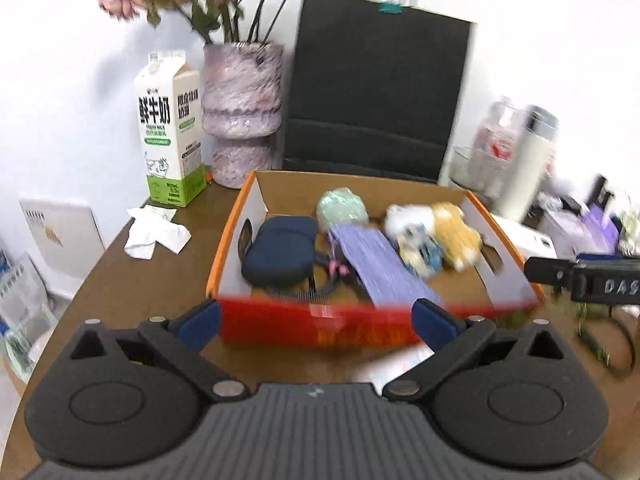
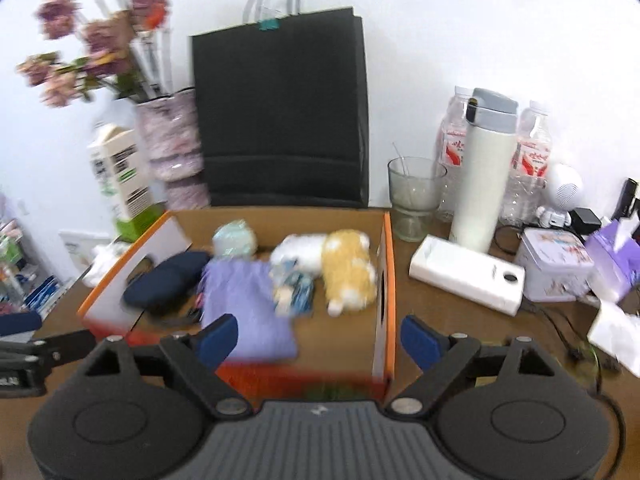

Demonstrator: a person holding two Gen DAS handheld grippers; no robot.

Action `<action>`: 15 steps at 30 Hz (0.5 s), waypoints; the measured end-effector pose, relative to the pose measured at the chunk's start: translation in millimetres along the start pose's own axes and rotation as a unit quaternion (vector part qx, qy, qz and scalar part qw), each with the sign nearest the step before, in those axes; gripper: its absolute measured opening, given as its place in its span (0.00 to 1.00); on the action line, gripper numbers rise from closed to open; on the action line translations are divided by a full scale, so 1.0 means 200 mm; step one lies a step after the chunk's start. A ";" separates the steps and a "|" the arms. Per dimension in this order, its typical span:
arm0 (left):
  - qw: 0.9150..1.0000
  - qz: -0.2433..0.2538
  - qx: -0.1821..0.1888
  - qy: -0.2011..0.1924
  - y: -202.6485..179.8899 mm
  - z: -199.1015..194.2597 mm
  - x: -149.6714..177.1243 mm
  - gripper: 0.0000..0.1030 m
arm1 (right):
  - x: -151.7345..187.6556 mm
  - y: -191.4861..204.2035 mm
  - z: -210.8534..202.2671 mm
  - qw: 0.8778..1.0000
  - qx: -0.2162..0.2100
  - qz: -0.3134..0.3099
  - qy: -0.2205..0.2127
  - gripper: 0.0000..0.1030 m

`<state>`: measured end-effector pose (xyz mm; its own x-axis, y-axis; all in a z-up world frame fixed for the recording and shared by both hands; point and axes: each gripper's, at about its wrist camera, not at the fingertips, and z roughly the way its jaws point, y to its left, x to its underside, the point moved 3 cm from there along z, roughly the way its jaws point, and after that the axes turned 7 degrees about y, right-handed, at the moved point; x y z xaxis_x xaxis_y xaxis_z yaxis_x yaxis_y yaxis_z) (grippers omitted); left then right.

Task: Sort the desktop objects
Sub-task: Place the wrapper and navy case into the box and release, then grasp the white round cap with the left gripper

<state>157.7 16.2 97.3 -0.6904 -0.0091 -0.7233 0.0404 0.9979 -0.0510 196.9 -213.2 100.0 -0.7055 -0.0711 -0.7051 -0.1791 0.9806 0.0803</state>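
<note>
Purple pouch (image 2: 248, 300) lengthwise front-to-back in orange box (image 2: 386, 280), near end frontward.

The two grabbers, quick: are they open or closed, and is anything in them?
Left gripper: open, holding nothing; the orange box lies beyond its fingers.
Right gripper: open, holding nothing.
</note>
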 end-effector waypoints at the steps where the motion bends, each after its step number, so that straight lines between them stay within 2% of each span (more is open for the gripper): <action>1: 1.000 0.008 -0.008 -0.009 -0.02 -0.03 0.07 1.00 | 0.09 0.01 -0.05 1.000 -0.007 -0.007 -0.006 0.86; 5: 0.999 0.038 -0.012 -0.017 -0.08 -0.12 0.37 1.00 | 0.39 0.04 -0.16 1.000 -0.020 -0.011 -0.004 0.86; 11: 1.000 0.013 0.016 -0.017 -0.11 -0.26 0.73 1.00 | 0.82 0.06 -0.29 1.000 -0.029 0.010 -0.004 0.86; 15: 1.000 0.019 0.014 -0.014 -0.13 -0.33 0.91 1.00 | 1.02 0.11 -0.39 1.000 -0.012 -0.016 -0.011 0.86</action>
<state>-16.7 -7.5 13.7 -0.6676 0.0267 -0.7440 0.0874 0.9953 -0.0427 -3.7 -220.3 12.5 -0.6837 -0.0984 -0.7231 -0.2188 0.9729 0.0745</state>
